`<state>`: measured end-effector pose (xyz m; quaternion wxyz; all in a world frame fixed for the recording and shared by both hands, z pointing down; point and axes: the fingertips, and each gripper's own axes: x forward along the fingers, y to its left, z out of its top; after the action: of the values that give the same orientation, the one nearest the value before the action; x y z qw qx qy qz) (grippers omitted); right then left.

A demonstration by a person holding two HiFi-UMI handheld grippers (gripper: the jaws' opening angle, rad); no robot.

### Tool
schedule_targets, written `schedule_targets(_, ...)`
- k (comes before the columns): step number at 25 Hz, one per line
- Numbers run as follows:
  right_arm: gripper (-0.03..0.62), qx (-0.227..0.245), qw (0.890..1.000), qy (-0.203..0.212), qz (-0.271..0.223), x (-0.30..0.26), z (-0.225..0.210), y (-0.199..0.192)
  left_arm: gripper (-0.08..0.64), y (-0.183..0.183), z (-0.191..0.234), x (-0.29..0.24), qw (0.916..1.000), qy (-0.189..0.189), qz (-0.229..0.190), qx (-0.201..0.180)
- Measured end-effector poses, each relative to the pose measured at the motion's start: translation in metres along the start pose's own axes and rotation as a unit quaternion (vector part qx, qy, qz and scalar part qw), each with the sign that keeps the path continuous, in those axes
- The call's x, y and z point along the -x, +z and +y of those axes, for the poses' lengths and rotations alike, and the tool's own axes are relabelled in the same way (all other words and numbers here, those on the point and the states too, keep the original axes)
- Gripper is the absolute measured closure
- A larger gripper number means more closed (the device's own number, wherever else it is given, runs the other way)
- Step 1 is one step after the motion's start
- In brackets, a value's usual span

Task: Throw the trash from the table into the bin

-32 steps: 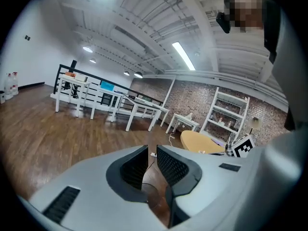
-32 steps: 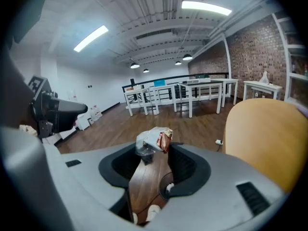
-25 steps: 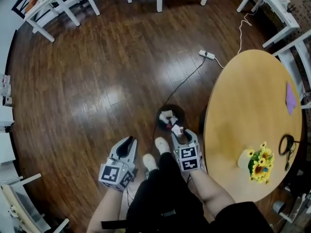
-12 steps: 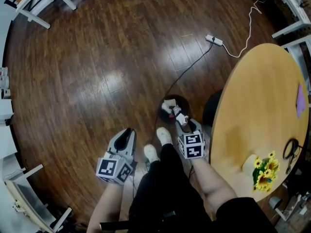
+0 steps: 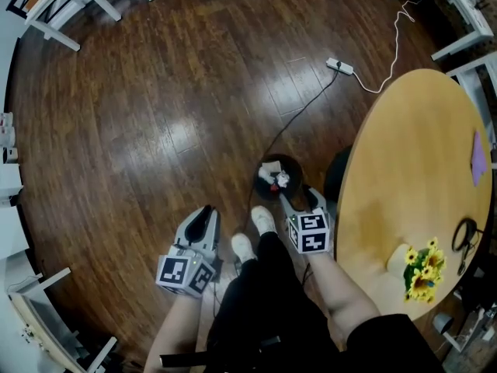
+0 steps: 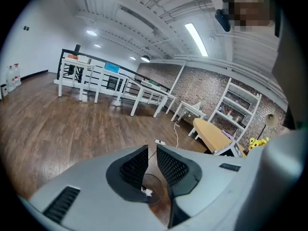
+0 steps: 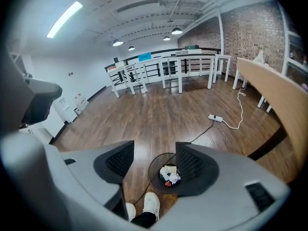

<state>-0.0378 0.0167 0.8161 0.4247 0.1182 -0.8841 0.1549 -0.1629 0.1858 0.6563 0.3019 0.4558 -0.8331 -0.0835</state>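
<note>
The right gripper (image 5: 297, 199) has just been opening its jaws. A moment ago they pinched a white-and-red crumpled scrap right above the bin (image 5: 261, 169); now they stand wide apart with nothing between them, and in the right gripper view only the bin's mouth shows in the gap. The scrap (image 5: 281, 179) lies inside the bin on top of the other crumpled trash — so this piece counts as delivered, and the right gripper is free for the next one.

The left gripper (image 5: 205, 214) hangs to the left of the bin, nearer the person. Its jaws are drawn almost together with a thin slit between them, and it holds nothing.

The dropped scrap is a rough wad, so I cannot make out a long axis or a heading for it. The bin is round and stands upright on the wood floor, mouth up, directly below the open jaws.

The round wooden table (image 5: 404, 169) lies just right of the bin. A purple sheet (image 5: 478, 158) rests at its edge farthest from the bin — possibly the next piece, though I can't tell whether it is trash. The sunflower pot (image 5: 419, 274) and a black looped cord (image 5: 463, 235) look like keepers.
</note>
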Motion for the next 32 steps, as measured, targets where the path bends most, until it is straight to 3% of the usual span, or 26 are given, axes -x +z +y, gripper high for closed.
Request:
schedule_targets(5,0.318,-0.009,0.999,0.008,-0.043,0.032,0.006,0.031,0.508,0.027,0.002,0.021,0.9994,0.002,-0.034,-0.002)
schedule_targets(11,0.417,-0.014,0.99,0.016,-0.137,0.099,0.02,0.098,0.509,0.071,0.011,0.07,0.996,0.015,-0.088,-0.008)
schedule_targets(15,0.46,-0.006,0.978,0.032,-0.207,0.144,0.03,0.154,0.508,0.106,0.01,0.098,0.9899,0.012,-0.14,-0.02)
schedule_targets(20,0.573,0.008,0.958,0.034,-0.284,0.212,0.041,0.198,0.508,0.14,0.003,0.143,0.9782,0.005,-0.206,-0.03)
schedule_targets(27,0.591,0.036,0.928,0.043,-0.367,0.285,0.07,0.239,0.508,0.176,0.006,0.201,0.9624,0.005,-0.266,-0.057)
schedule_targets(32,0.591,0.056,0.915,0.049,-0.396,0.315,0.086,0.254,0.509,0.192,-0.005,0.231,0.948,-0.006,-0.311,-0.068)
